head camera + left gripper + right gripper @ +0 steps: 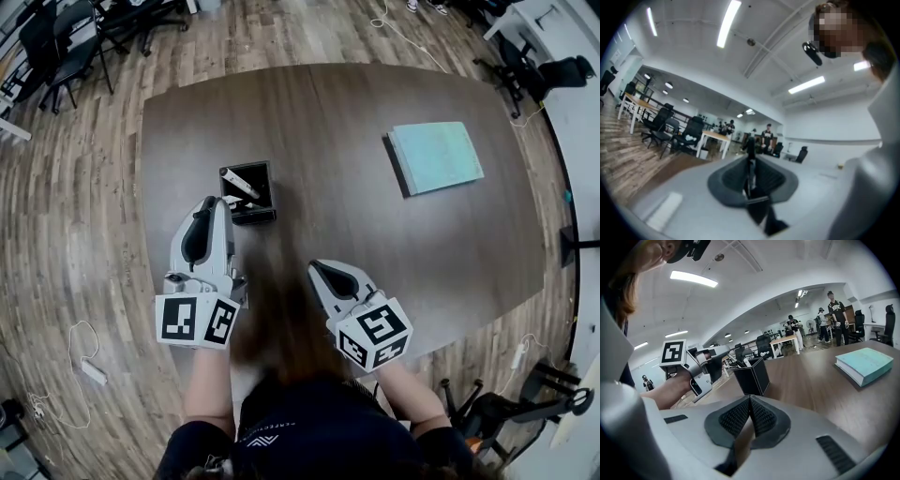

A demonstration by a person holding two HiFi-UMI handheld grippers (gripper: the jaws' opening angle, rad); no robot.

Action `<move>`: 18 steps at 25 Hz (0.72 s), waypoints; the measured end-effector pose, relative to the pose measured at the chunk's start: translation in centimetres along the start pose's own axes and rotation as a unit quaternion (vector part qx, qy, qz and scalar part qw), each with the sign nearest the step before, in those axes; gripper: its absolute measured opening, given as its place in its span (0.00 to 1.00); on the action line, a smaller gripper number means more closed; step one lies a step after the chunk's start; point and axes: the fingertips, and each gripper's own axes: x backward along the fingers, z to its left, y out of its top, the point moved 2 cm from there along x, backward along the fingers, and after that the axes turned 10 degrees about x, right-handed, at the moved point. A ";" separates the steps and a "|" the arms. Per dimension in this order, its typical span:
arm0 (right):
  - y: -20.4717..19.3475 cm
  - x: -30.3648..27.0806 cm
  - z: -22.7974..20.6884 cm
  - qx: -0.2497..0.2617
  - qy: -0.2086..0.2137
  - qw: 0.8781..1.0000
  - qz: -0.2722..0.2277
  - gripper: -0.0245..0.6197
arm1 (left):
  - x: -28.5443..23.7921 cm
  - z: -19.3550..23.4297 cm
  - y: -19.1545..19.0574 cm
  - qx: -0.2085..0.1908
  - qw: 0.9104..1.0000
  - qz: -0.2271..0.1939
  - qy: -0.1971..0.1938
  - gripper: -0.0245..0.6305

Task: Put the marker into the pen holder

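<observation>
1. Head view: the black square pen holder (253,214) stands on the dark brown wooden table (375,253). The white marker with a dark end (241,183) leans inside it. The left gripper (216,204) has its tips just beside the near wall of the holder. The right gripper (321,272) is apart from it, above bare table. A teal book (437,157) lies well away to the right.
2. Left gripper view: this gripper points up toward the room and the ceiling. Its dark ribbed pads (736,176) stand together with only a thin slit between them, and I see nothing held there.
3. Right gripper view: the jaws meet at their tips and are empty. The holder stands ahead, and the white end of the marker rises above its rim.
4. I judge the placing as done, since the marker sits in the holder. The next move calls only for drawing the left gripper back without pushing the holder.
</observation>
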 end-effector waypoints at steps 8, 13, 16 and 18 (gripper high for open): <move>-0.8 -1.4 -0.3 -0.009 0.009 1.000 0.012 0.04 | -1.3 1.0 -1.6 -0.043 0.998 0.033 0.018 0.11; -1.0 -2.0 -0.5 -0.011 0.010 1.000 0.016 0.04 | -1.8 1.3 -2.4 -0.056 0.997 0.053 0.016 0.11; -1.1 -2.2 -0.4 -0.011 0.009 1.000 0.018 0.04 | -2.2 1.4 -2.7 -0.061 0.996 0.061 0.017 0.11; -1.2 -2.0 -0.3 -0.011 0.009 1.000 0.019 0.04 | -2.3 1.3 -2.8 -0.064 0.996 0.061 0.016 0.15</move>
